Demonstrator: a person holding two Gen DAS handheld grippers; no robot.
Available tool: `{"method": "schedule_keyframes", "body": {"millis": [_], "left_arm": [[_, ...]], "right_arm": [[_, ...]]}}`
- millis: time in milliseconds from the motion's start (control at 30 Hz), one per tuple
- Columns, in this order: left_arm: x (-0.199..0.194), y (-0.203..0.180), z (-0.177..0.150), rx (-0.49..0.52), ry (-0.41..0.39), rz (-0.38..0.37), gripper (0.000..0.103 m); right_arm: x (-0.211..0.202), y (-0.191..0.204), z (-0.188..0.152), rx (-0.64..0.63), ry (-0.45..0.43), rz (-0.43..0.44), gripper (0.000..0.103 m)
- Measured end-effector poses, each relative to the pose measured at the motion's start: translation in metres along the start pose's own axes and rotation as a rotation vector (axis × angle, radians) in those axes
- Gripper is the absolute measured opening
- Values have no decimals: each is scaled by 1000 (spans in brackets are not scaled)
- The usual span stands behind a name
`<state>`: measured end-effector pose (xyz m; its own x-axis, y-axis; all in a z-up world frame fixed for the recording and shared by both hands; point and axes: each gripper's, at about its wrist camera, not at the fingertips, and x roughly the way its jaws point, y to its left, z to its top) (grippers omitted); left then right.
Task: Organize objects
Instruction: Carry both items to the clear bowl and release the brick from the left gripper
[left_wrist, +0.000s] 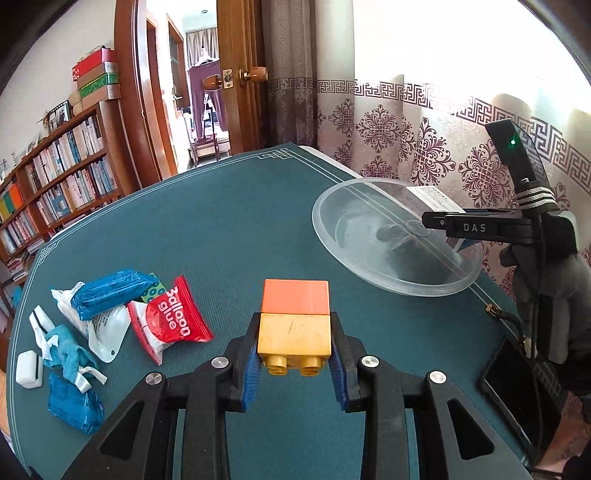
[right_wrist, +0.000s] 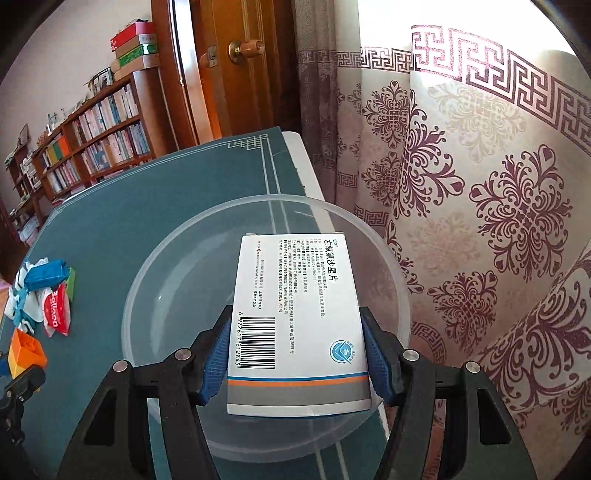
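Both tongs are loaded: left tongs (left_wrist: 294, 360) pinch stacked blocks (left_wrist: 295, 325); right tongs (right_wrist: 295, 354) pinch a medicine box (right_wrist: 295, 314) over the bowl (right_wrist: 166, 258), which could tip under a careless drop.

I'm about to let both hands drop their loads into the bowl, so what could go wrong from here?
1. The clear bowl sits at the table's corner, near the edge; a knock may push it off.
2. The medicine box in the right tool could block the stacked blocks held by the left tool.
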<state>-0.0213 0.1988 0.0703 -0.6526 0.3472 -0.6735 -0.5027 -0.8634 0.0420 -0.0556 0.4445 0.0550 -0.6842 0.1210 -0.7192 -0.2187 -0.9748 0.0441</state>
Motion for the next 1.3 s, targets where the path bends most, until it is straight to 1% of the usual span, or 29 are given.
{"method": "schedule_keyframes", "body": {"millis": [133, 400, 633, 800, 833, 867, 933, 1033, 1233, 1300], "left_arm": [[9, -10, 9, 14, 1, -17, 34], [25, -26, 27, 33, 3, -56, 34], [38, -40, 42, 52, -1, -85, 34], [52, -51, 53, 57, -11, -112, 35], [55, -53, 55, 56, -11, -126, 43], [57, -53, 56, 51, -13, -140, 63], [58, -52, 59, 35, -37, -149, 82], [58, -46, 60, 23, -46, -148, 82], [54, -31, 55, 2, -47, -100, 82], [52, -28, 54, -3, -51, -87, 84]], "right_arm": [[9, -4, 2, -10, 8, -18, 65], [12, 2, 1, -63, -2, -53, 65], [10, -1, 0, -51, -6, -42, 65], [6, 3, -1, -78, -26, -62, 65], [6, 3, -1, -80, -27, -63, 65], [6, 3, -1, -78, -27, -62, 65], [5, 3, -1, -75, -27, -63, 65], [4, 3, -1, -69, -30, -62, 65], [3, 3, -2, -63, -34, -69, 65], [4, 2, -1, -60, -34, -68, 65]]}}
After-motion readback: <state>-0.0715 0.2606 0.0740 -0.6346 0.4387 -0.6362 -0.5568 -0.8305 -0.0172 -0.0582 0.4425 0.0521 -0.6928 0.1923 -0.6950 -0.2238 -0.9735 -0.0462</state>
